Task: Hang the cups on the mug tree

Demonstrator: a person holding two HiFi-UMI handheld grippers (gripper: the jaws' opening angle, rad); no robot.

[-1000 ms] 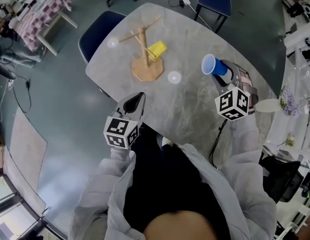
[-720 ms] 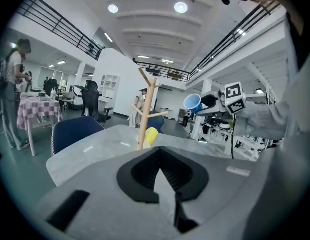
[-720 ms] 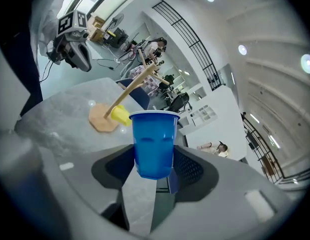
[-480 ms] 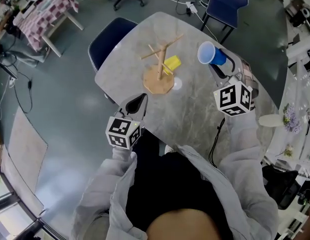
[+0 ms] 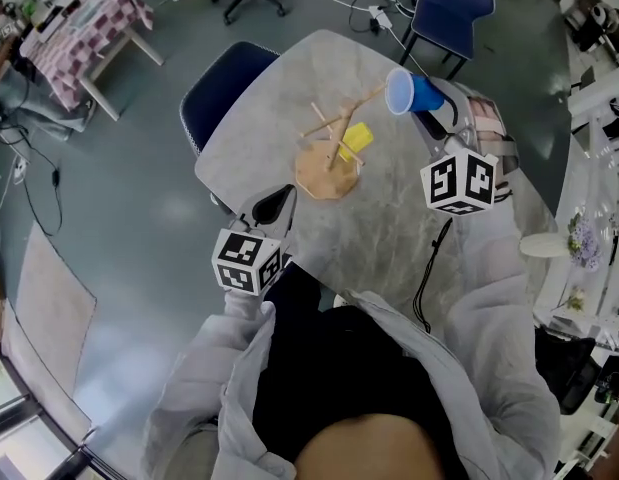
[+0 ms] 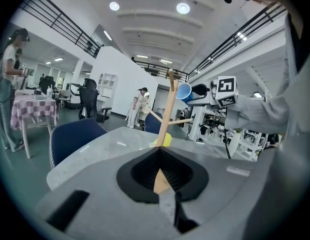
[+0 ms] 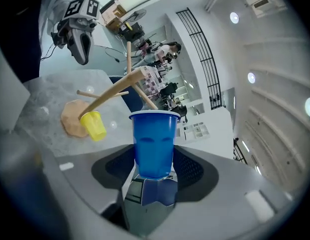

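Your right gripper [image 5: 436,118] is closed on the blue cup [image 5: 411,93]: in the right gripper view its jaws press the lower part of the cup from both sides, and the open mouth of the cup points away from you, toward the mug tree [image 5: 334,143]. You hold the cup in the air over the far part of the grey table [image 5: 389,228], lying almost on its side. Its rim is very near the upper end of one wooden stick of the tree; whether they touch, I cannot tell. The yellow cup [image 5: 354,140] is already on the tree, low down, just beside the flat wooden base. Your left gripper [image 5: 272,205] is at the near edge of the table, well apart from the tree. In the left gripper view its jaws are pressed together and they pinch nothing; it looks toward the tree, which stands upright in front of it. A dark blue chair [image 5: 221,80] stands at the left side of the table.
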